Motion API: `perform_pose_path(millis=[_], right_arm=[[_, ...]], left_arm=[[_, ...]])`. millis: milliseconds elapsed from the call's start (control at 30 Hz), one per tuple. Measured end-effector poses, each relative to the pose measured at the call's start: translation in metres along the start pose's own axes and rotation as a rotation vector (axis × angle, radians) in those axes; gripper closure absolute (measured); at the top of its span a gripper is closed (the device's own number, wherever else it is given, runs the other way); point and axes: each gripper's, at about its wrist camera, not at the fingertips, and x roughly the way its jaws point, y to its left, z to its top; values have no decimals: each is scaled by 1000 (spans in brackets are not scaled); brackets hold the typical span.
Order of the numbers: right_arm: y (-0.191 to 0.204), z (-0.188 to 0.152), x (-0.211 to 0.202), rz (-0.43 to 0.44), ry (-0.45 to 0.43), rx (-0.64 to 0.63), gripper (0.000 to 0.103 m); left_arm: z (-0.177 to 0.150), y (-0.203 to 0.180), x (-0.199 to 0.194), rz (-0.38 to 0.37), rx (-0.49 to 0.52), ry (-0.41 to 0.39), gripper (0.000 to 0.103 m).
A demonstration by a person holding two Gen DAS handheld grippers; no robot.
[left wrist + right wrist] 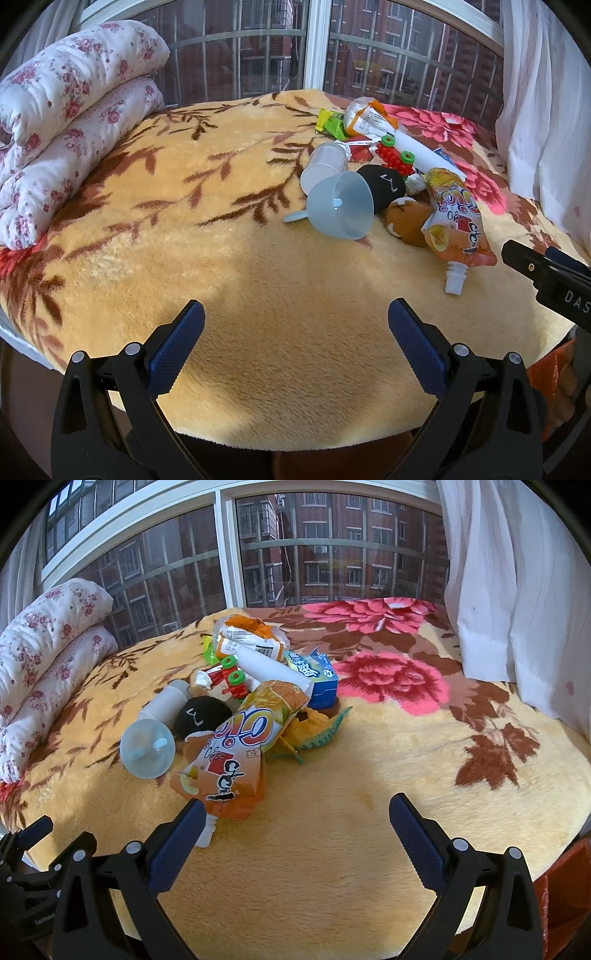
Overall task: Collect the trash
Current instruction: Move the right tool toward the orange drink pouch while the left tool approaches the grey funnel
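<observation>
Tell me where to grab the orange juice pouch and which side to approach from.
Grip the orange juice pouch at its lower end, just above the white spout, coming from the near edge of the bed. That end points toward the open right hand-held gripper and lies on the blanket, while its upper end rests on the pile.

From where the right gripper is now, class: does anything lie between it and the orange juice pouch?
Nothing visible does. The right gripper is open over bare blanket, and the orange juice pouch lies just ahead, its white spout beside the gripper's left finger.
</observation>
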Motion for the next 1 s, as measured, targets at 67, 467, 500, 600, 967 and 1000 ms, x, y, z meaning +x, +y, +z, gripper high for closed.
perform_pose_path(millis=[67,467,500,600,967,1000], right_arm=[[1,0,0,-2,-1,0,5],[5,11,7,14,5,21,5],[7,11,7,16,4,20,5],[9,14,7,18,5,17,5],[5,31,23,92,23,142,5],[6,34,27,92,30,155,5]], left_arm=[[-1,-1,0,-1,0,0,6],[-3,1,0,0,-6,-1,6],[-4,1,0,0,-8,-1,6],[-2,3,-1,-1,-10,1,6],[1,9,1,1,-1,-14,6],[1,10,2,1,0,-16,6]])
